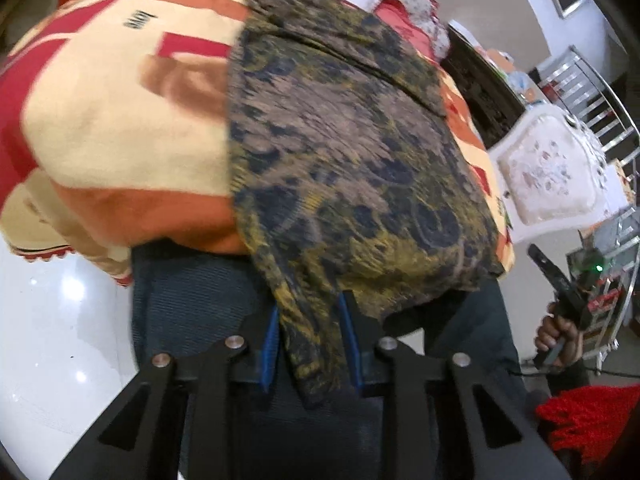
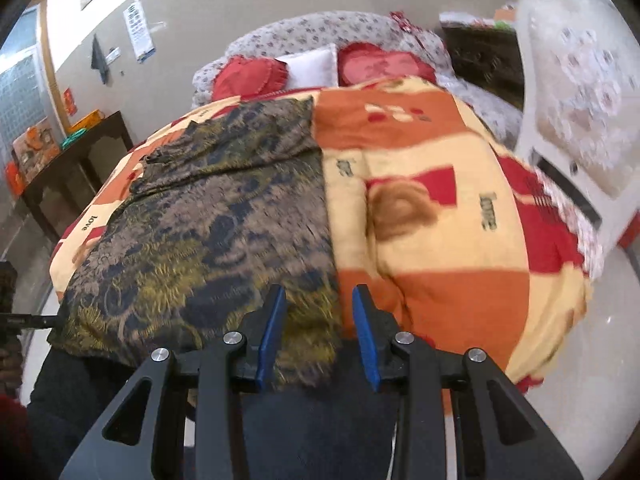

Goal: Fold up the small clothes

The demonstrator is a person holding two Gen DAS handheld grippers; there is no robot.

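- A dark patterned garment (image 1: 344, 152) is laid flat on the orange, cream and red blanket (image 1: 120, 128) of a bed, with its near hem hanging over the bed's front edge.
- The left claw (image 1: 310, 340) is set around the near left corner of the hem; cloth lies between the blue pads (image 1: 270, 344), which appear to be pinching it.
- The right claw (image 2: 319, 334) is held part spread at the near right corner; the hem lies under and between its pads, and no pressure on the cloth is seen.
- The step in hand is judged to be the taking of both near corners, ahead of a fold.
- The right corner is yet to be gripped; a lift and carry toward the far edge would then be called for.
- Red cushions (image 2: 360, 66) are noted at the bed's head.
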